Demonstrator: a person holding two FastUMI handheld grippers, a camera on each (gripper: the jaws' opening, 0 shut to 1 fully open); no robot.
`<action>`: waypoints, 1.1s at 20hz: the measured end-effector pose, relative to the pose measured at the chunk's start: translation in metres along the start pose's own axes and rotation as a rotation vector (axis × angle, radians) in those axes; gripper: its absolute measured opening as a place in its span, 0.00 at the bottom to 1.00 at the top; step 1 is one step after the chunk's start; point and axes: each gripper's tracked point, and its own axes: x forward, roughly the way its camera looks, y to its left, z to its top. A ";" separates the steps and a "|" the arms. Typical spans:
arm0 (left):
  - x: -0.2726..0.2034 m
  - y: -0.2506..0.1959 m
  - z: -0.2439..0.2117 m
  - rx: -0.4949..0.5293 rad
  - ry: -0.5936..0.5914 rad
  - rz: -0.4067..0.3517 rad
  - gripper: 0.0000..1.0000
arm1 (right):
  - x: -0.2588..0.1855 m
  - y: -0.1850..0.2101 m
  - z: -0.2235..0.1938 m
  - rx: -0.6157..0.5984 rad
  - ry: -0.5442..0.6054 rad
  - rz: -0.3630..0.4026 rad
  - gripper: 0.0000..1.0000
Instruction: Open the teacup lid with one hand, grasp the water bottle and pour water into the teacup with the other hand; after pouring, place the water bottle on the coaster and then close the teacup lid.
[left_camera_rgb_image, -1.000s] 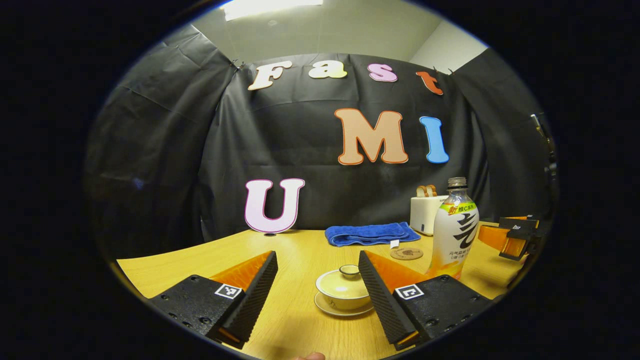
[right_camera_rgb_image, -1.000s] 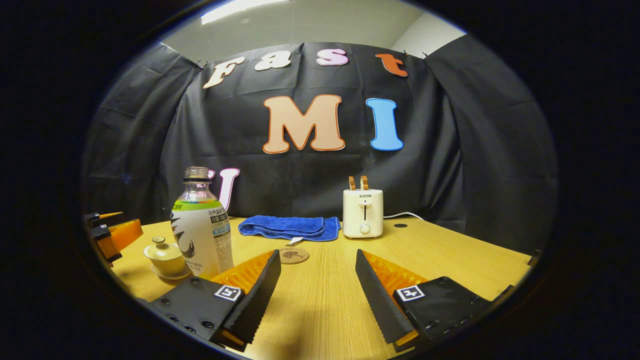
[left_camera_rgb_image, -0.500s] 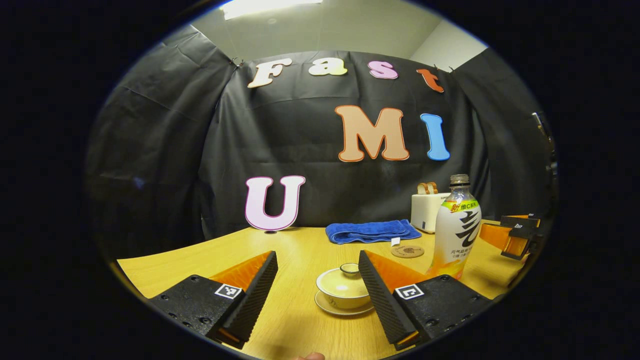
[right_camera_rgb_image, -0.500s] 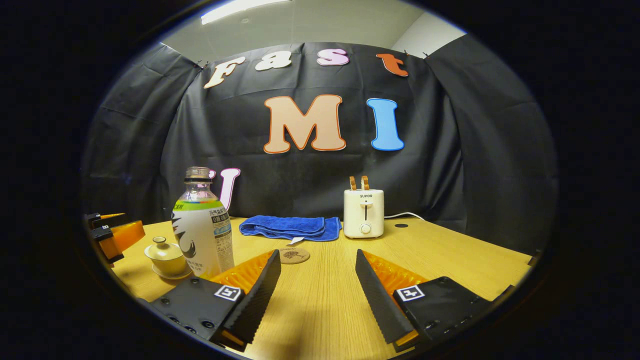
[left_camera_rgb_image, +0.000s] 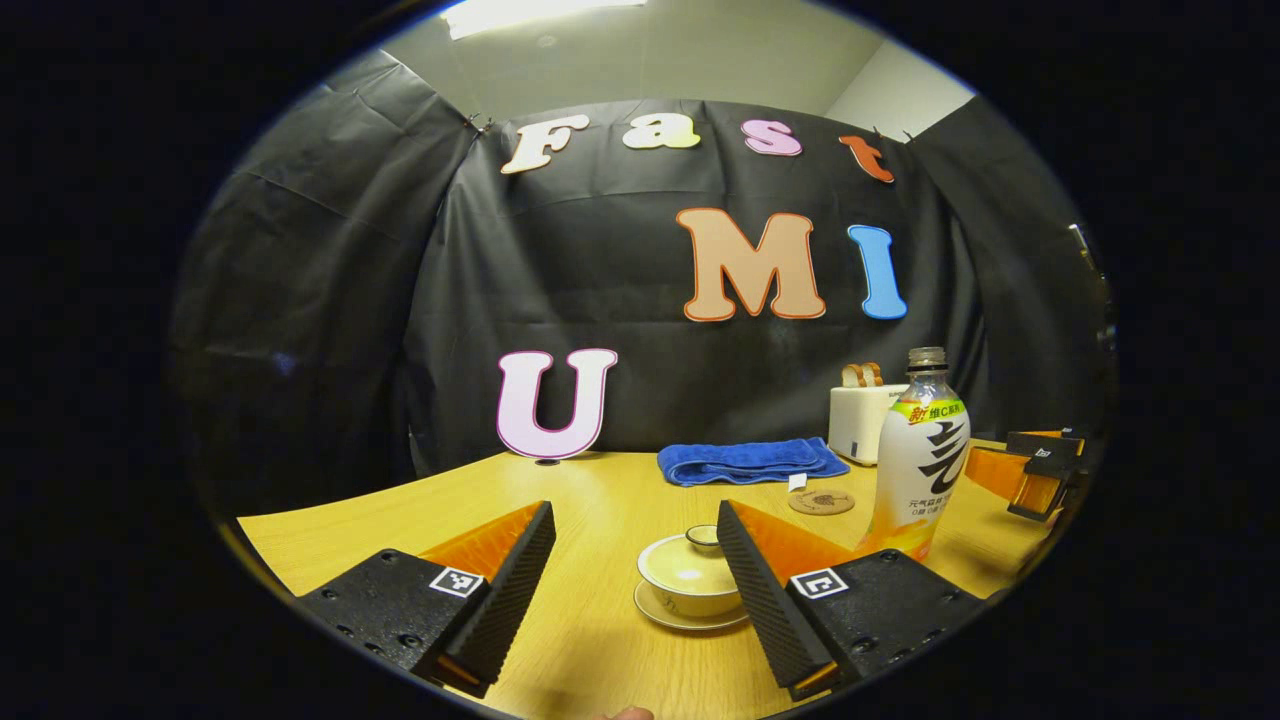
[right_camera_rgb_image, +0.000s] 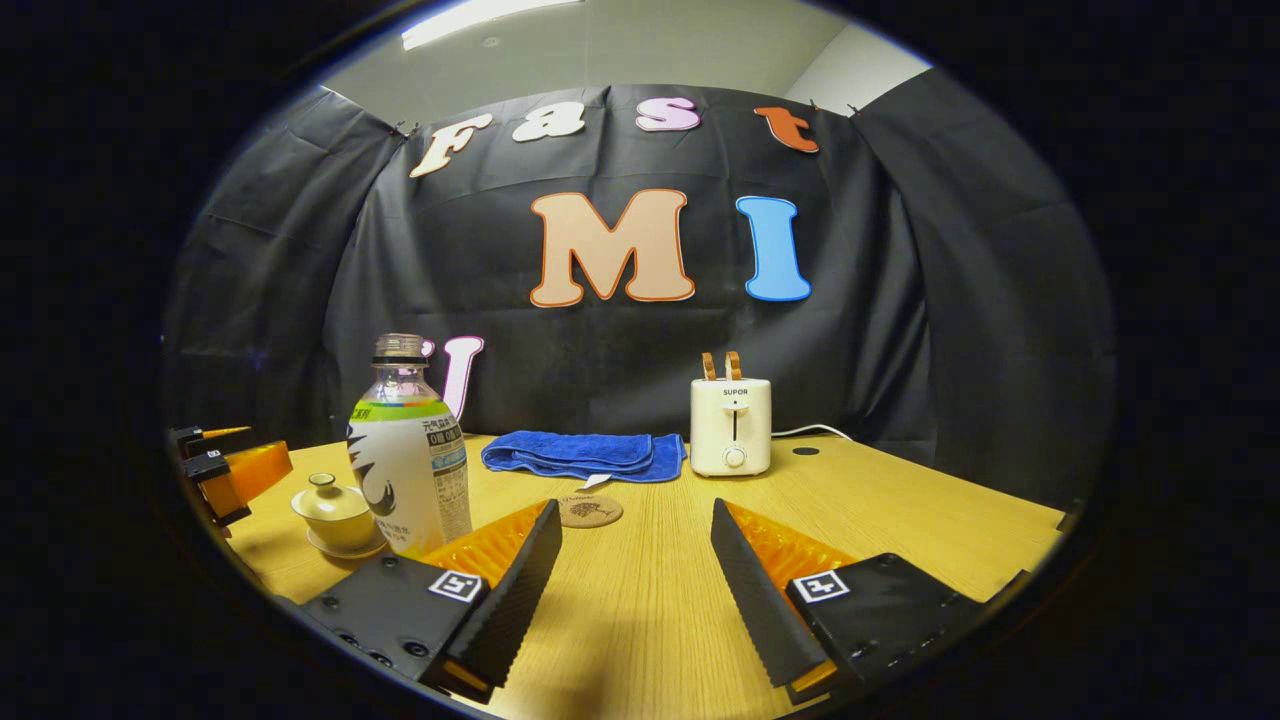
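Note:
A pale lidded teacup (left_camera_rgb_image: 688, 578) on its saucer sits just ahead of my left gripper (left_camera_rgb_image: 634, 530), close to the right finger; the jaws stand open and empty. The water bottle (left_camera_rgb_image: 918, 456) stands upright to the cup's right. A round cork coaster (left_camera_rgb_image: 821, 501) lies behind them. In the right gripper view the bottle (right_camera_rgb_image: 408, 455) stands left of my open right gripper (right_camera_rgb_image: 634, 528), with the teacup (right_camera_rgb_image: 333, 510) further left and the coaster (right_camera_rgb_image: 589, 510) straight ahead. The left gripper (right_camera_rgb_image: 222, 466) shows at that view's left edge, and the right gripper (left_camera_rgb_image: 1030, 466) at the left gripper view's right edge.
A folded blue towel (right_camera_rgb_image: 582, 453) and a white toaster (right_camera_rgb_image: 730, 425) holding two slices stand at the back of the wooden table (right_camera_rgb_image: 900, 520). Its cord runs to a hole in the tabletop. The black cloth wall closes off the back.
My left gripper has drifted slightly, so the teacup and bottle sit a little further right and smaller in its view. The right gripper has barely moved.

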 end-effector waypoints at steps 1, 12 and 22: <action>0.001 -0.004 -0.002 0.000 0.008 -0.016 0.95 | 0.000 0.001 0.000 0.000 0.000 0.002 0.95; 0.024 -0.034 -0.023 0.060 0.144 -0.104 0.94 | 0.000 0.005 0.001 0.001 0.001 0.018 0.96; 0.038 -0.039 -0.038 0.076 0.223 -0.110 0.65 | -0.001 0.009 0.001 0.003 0.002 0.038 0.96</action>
